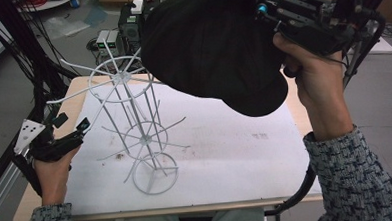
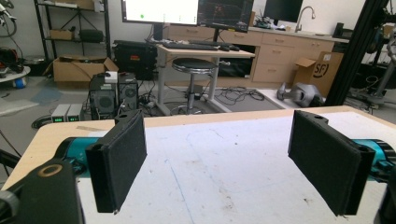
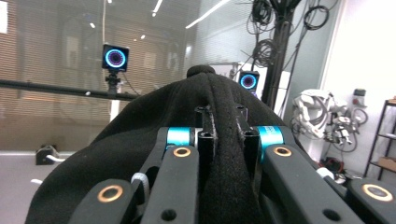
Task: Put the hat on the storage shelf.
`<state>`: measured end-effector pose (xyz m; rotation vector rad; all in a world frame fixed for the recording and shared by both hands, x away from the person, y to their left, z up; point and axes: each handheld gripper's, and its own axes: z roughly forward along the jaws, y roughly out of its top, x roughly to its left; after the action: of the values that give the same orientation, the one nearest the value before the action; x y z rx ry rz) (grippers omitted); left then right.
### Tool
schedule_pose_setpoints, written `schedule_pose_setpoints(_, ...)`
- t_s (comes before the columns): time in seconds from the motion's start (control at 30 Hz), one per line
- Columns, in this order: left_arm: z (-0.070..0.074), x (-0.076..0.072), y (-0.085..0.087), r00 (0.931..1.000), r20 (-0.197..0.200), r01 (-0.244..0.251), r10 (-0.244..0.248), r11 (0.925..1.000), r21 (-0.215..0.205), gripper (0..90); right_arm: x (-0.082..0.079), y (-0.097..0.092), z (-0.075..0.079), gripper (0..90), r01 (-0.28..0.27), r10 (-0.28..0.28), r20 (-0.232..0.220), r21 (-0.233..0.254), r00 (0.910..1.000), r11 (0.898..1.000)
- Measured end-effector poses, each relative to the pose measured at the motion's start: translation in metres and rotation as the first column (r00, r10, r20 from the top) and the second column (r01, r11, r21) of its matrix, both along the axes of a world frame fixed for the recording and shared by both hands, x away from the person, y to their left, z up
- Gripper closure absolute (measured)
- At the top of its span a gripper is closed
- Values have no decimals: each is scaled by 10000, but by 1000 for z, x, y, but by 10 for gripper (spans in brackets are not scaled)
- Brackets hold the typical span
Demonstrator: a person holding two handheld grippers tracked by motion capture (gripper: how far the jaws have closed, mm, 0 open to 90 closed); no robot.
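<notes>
At the upper right of the high view, the right tongs clamp a fold of a black cap, held up off the desk in the person's right hand. In the right gripper view the right tongs have their jaws drawn close together with a ridge of the cap's cloth pinched between them, and the cap's crown button sits at the top centre of that frame. The cap hangs over the upper centre of the high view, its brim pointing down and right, above and just right of the top ring of a white wire rack. The rack stands upright on the white mat covering the desk, slightly left of centre. At the lower left, the left tongs rest near the mat's left edge in the left hand. In the left gripper view the left tongs stand wide apart with only mat between the pads.
</notes>
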<state>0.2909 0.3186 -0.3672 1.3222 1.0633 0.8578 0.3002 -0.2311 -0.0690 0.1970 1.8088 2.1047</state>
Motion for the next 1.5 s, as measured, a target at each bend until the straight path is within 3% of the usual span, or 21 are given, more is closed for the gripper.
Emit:
schedule_pose_setpoints(0.3, 0, 0, 0, 10000, 19, -5, 5, 10000, -23, 195, -3, 5, -5, 818, -147, 148, 27, -222, 9999, 9996)
schedule_pose_setpoints(0.7, 0, -1, 2, 10000, 24, -28, 28, 10000, -42, 195, 9, 12, -31, 772, -300, 289, -356, -309, 9989, 9991)
schedule_pose_setpoints(0.93, 1, -1, 1, 10000, 48, -23, 23, 10000, -41, 195, 9, 13, -34, 760, 58, -101, -395, -1074, 9992, 9942)
schedule_pose_setpoints(1.5, 2, -2, 2, 10000, 76, -47, 48, 10000, -50, 195, 17, 15, -61, 732, 216, -421, -904, -2167, 9950, 9760)
